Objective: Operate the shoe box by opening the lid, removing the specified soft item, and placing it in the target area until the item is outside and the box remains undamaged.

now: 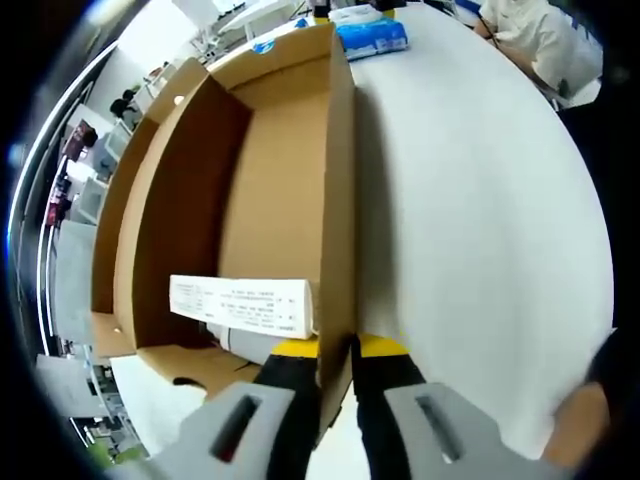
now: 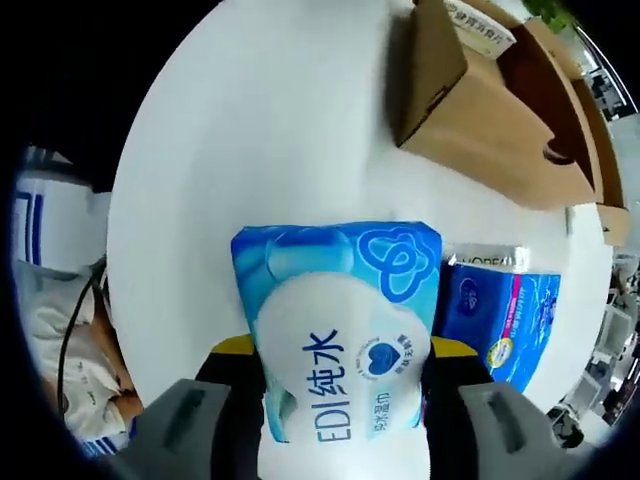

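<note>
While clamped on the wipes pack (image 2: pixel 345 330) in the right hand-held gripper (image 2: pixel 340 400), lower gently onto the white counter (image 2: pixel 260 130) beside the blue pack (image 2: pixel 500 310), then release. Left hand-held gripper (image 1: pixel 335 375) pinches the box (image 1: pixel 250 200) wall; inside, nothing but a label (image 1: pixel 240 305).

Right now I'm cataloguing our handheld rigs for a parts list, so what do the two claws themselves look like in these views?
Both look alike. The left claw has two black jaws with a yellow band across each near the tip, rising from pale grey moulded bases with a slanted dark slot in each. The right claw shows the same grey bases, black jaws and yellow bands. No cables or lettering are visible on either.
</note>
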